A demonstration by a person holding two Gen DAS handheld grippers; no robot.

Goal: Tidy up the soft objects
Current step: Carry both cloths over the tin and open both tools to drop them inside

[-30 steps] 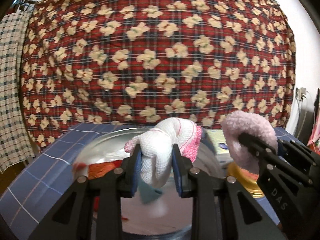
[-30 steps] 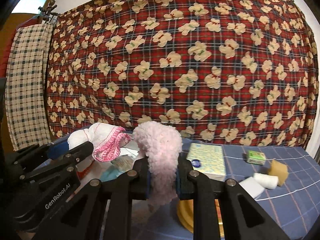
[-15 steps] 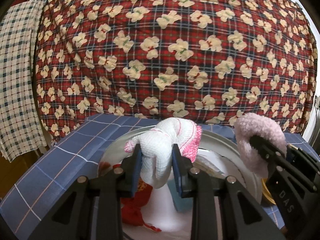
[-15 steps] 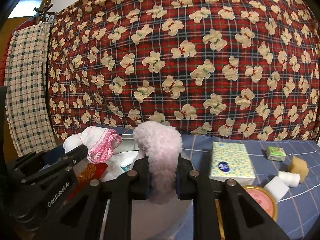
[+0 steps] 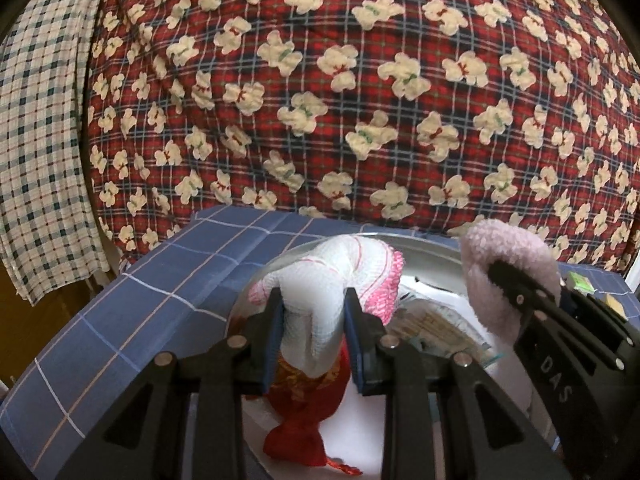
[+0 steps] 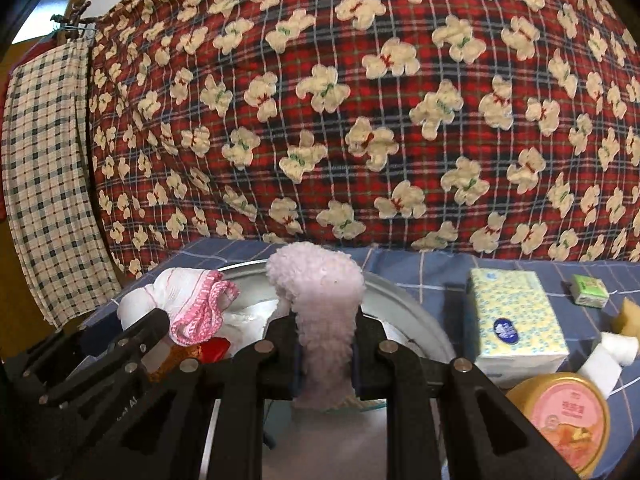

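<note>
- I held both soft items above the round silver metal basin [image 5: 436, 246], apparently so each could drop in with the soft things already collected there.
- My left hand-held gripper [image 5: 314, 344] was clamped on a white waffle-knit cloth with pink crochet trim [image 5: 340, 268], its jaws partly closed and pressing the fabric from both sides, directly over a red fabric pouch [image 5: 304, 408] lying in the basin.
- My right hand-held gripper [image 6: 324, 356] was clamped on a fluffy pale-pink fleece sock [image 6: 320, 292], held upright over the basin.
- A yellow patterned tissue pack [image 6: 516, 320] lay on the blue checked table [image 5: 120, 320], just beside the basin.
</note>
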